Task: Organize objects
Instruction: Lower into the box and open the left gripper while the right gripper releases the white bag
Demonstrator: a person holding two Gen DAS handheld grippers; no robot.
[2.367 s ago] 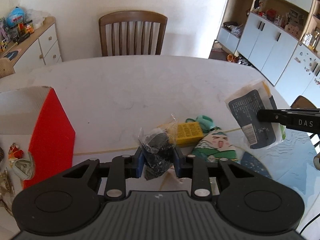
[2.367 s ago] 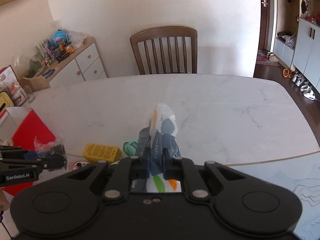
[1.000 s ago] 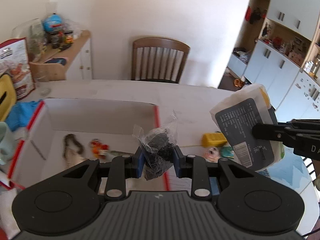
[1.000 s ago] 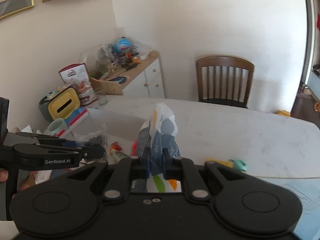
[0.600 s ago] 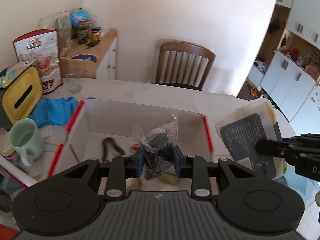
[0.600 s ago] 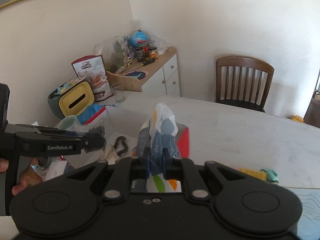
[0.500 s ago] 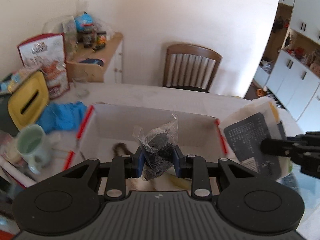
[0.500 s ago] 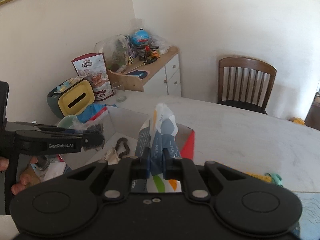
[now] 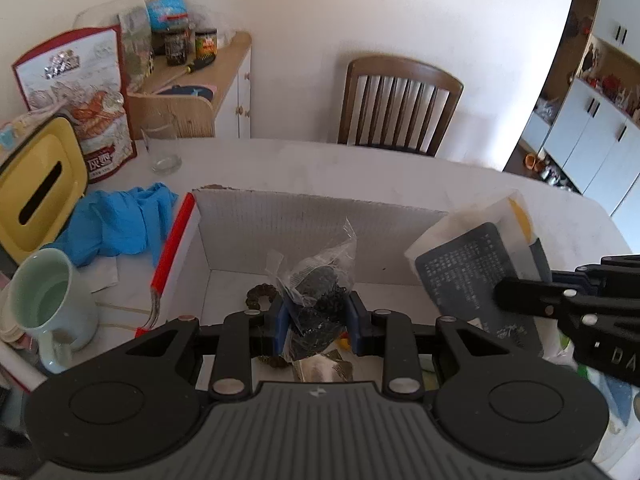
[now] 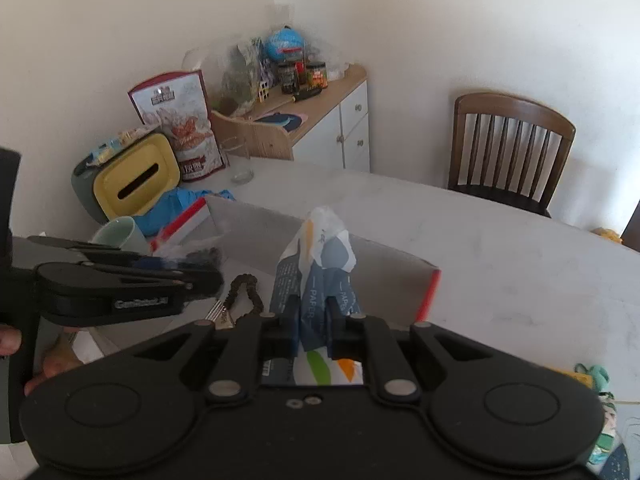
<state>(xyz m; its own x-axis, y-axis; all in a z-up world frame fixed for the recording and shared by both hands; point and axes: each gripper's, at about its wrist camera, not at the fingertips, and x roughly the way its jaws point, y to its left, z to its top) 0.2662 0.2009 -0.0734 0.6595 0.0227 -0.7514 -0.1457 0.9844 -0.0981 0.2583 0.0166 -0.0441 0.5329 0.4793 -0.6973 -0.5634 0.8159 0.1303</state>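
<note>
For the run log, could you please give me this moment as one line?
left gripper: shut on clear bag of dark bits | right gripper: shut on paper packet | both over open box

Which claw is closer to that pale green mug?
Left. The left claw hangs over the box's near-mug side; the right claw sits at the box's far side from the mug.

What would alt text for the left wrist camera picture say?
The left gripper pinches a clear bag of dark beads above an open white cardboard box on a white table, while the right gripper holds a tissue packet beside it.
</note>
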